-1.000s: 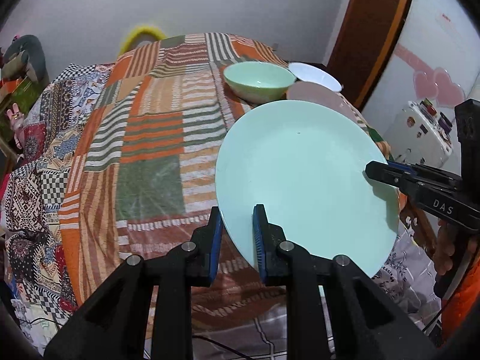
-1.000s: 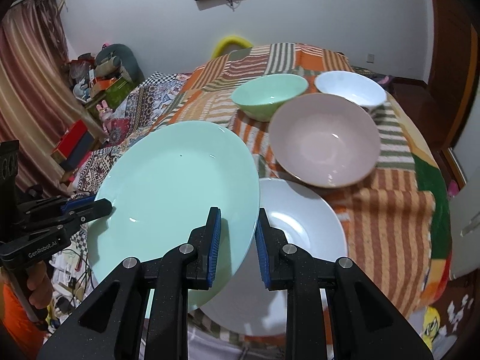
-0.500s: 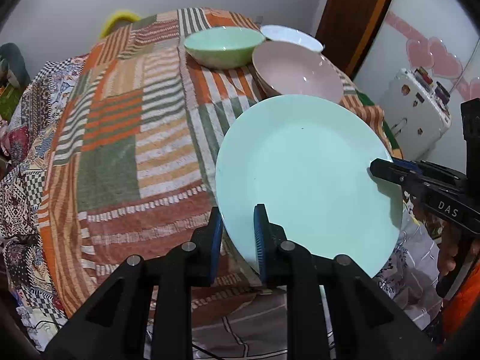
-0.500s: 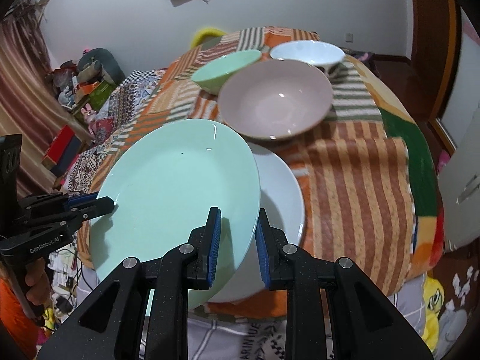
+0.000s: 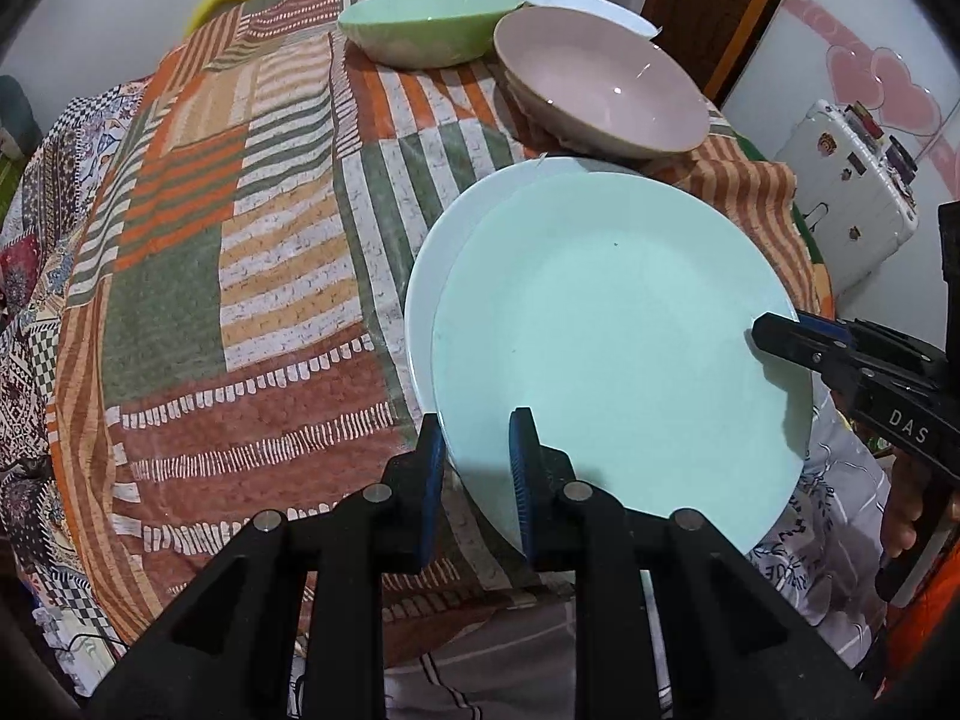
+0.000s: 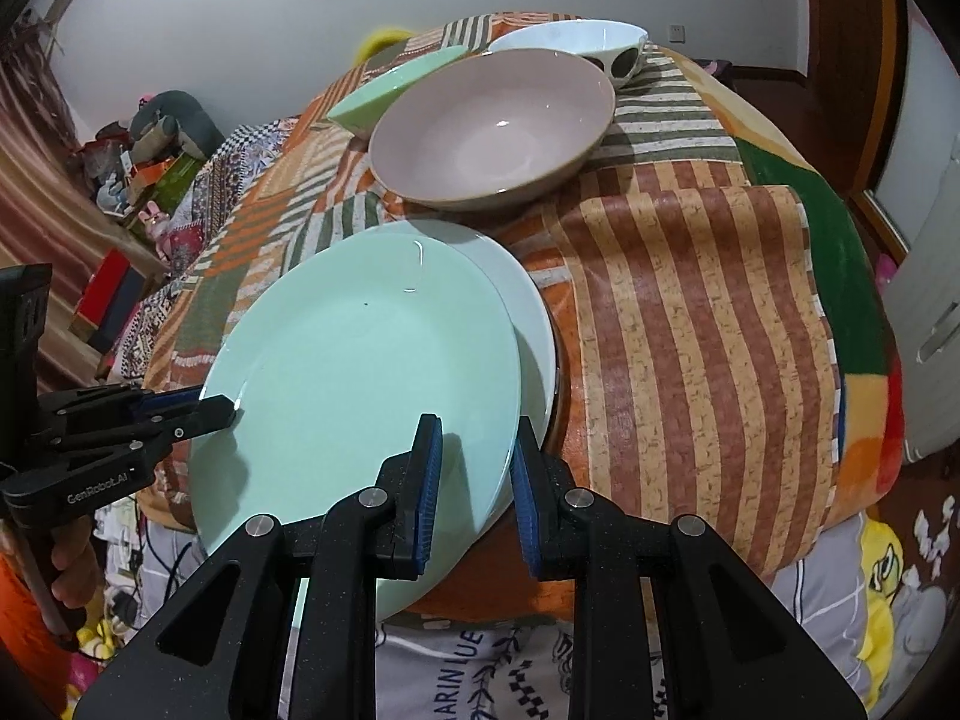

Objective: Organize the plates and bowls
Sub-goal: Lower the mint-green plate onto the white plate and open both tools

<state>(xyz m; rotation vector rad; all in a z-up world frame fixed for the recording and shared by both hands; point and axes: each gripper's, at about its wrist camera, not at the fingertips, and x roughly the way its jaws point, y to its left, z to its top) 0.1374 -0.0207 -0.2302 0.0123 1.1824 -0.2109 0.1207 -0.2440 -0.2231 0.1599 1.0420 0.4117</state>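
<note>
A mint-green plate (image 5: 612, 330) (image 6: 366, 384) is held by both grippers over a white plate (image 5: 429, 282) (image 6: 528, 324) that lies on the patchwork-covered table. My left gripper (image 5: 477, 468) is shut on the green plate's near-left rim. My right gripper (image 6: 474, 468) is shut on its opposite rim and shows in the left wrist view (image 5: 780, 330). The green plate covers most of the white one. A pink bowl (image 5: 600, 84) (image 6: 492, 126), a green bowl (image 5: 426, 18) (image 6: 390, 93) and a white bowl (image 5: 588, 3) (image 6: 570, 42) stand behind.
The round table's patchwork cloth (image 5: 240, 240) (image 6: 690, 312) is bare left of the plates and to their right. A white cabinet (image 5: 852, 192) stands past the table's right edge. Clutter (image 6: 150, 180) lies on the floor at the left.
Both grippers have carried the green plate forward and down over the white plate. The bowls now look nearer. Both grips are unchanged.
</note>
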